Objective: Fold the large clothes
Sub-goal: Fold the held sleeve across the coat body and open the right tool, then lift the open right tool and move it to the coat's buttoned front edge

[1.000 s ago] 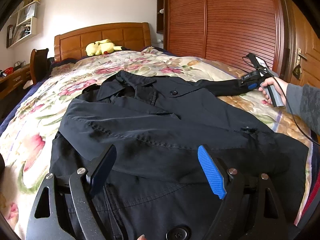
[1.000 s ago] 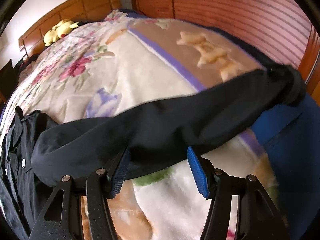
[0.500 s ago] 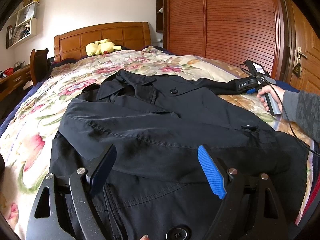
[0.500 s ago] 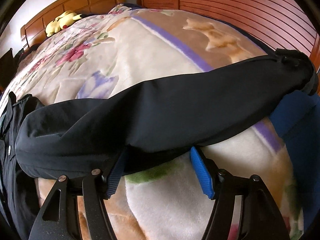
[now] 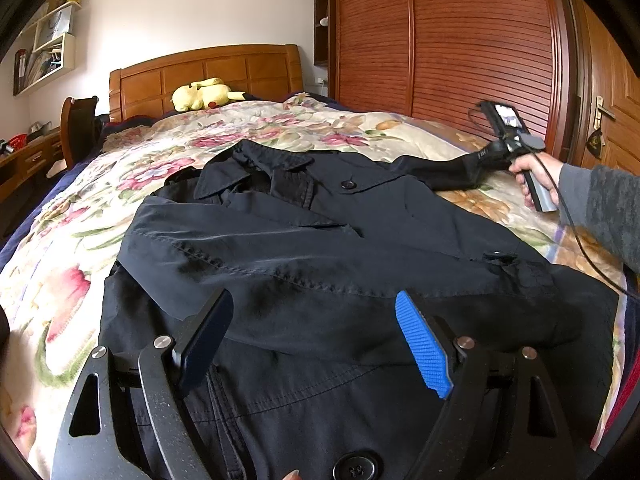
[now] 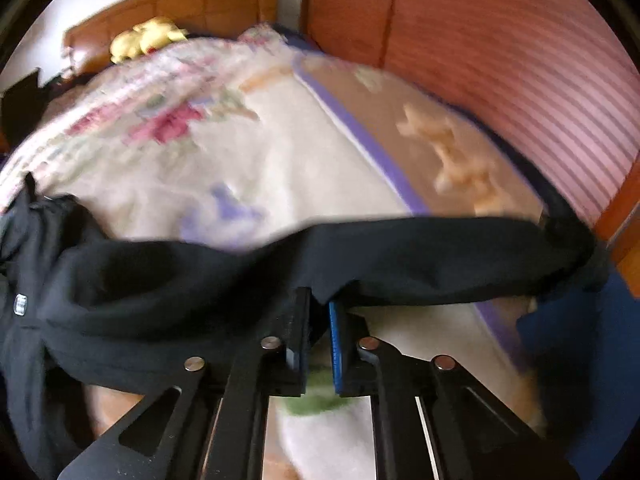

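A large black coat (image 5: 328,264) lies spread on the bed, collar toward the headboard. One sleeve is folded across its chest; the other sleeve (image 6: 400,256) stretches out to the right. My right gripper (image 6: 319,304) is shut on the near edge of that stretched sleeve, which bunches up between its pads. In the left wrist view the same gripper (image 5: 486,156) shows at the far right, held by a hand in a grey sleeve. My left gripper (image 5: 312,336) hovers open over the coat's lower front, with nothing between its fingers.
A floral blanket (image 5: 80,248) covers the bed. A yellow plush toy (image 5: 202,94) lies by the wooden headboard (image 5: 208,72). A slatted wooden wardrobe (image 5: 460,40) runs along the right side. A desk and chair (image 5: 78,128) stand at the left. A cable (image 5: 580,240) trails from the right gripper.
The right gripper's jaws have shut on the edge of the outstretched sleeve and lifted it slightly; the right wrist view has rolled and blurred. The left gripper has not moved.
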{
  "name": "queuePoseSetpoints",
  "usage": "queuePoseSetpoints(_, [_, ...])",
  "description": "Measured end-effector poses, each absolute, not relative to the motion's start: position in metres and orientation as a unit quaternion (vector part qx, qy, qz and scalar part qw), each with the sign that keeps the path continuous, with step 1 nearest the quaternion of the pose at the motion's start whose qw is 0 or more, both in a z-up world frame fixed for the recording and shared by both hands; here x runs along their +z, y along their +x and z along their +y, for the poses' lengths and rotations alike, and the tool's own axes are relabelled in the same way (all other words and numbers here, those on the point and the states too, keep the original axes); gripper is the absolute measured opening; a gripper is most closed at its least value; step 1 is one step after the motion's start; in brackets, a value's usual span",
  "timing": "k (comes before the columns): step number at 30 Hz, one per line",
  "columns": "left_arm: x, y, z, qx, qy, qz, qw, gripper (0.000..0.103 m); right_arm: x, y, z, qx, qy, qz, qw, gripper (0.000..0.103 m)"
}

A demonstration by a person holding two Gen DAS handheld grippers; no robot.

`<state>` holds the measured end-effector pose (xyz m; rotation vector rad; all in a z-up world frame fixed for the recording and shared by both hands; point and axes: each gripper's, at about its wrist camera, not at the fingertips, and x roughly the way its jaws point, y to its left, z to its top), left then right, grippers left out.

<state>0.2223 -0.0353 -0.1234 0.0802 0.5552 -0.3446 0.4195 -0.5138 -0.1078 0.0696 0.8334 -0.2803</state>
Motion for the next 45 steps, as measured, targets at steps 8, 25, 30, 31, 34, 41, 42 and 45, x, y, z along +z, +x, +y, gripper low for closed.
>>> queuePoseSetpoints(8, [-0.122,0.219,-0.033,-0.167,0.037,0.266,0.949,0.084,-0.046,0.384,-0.416,0.01,-0.01,0.336,0.942,0.006])
queuePoseSetpoints(25, [-0.122,0.22,-0.031,-0.166,0.033,0.265,0.949,0.084,-0.113,0.291,-0.327,0.16,0.029,0.422,0.892,0.012])
queuePoseSetpoints(30, [-0.122,0.221,-0.031,-0.166,0.034,0.265,0.949,0.084,-0.092,0.265,-0.335,0.158,0.04,0.4,0.902,0.013])
queuePoseSetpoints(31, [-0.122,0.221,-0.031,-0.166,0.034,0.266,0.949,0.084,-0.088,0.263,-0.336,0.153,0.037,0.393,0.906,0.013])
queuePoseSetpoints(34, [-0.121,0.221,-0.031,-0.166,0.034,0.266,0.949,0.084,-0.082,0.257,-0.341,0.136,0.03,0.375,0.916,0.024])
queuePoseSetpoints(41, [-0.121,0.221,-0.032,-0.166,0.035,0.265,0.949,0.084,-0.079,0.27,-0.352,0.081,0.021,0.37,0.925,0.047])
queuePoseSetpoints(42, [-0.121,0.22,-0.032,-0.166,0.036,0.265,0.949,0.084,-0.08,0.275,-0.352,0.075,0.018,0.372,0.925,0.048])
queuePoseSetpoints(45, [-0.121,0.22,-0.032,-0.166,0.036,0.264,0.949,0.084,-0.081,0.291,-0.354,0.051,0.008,0.376,0.925,0.05])
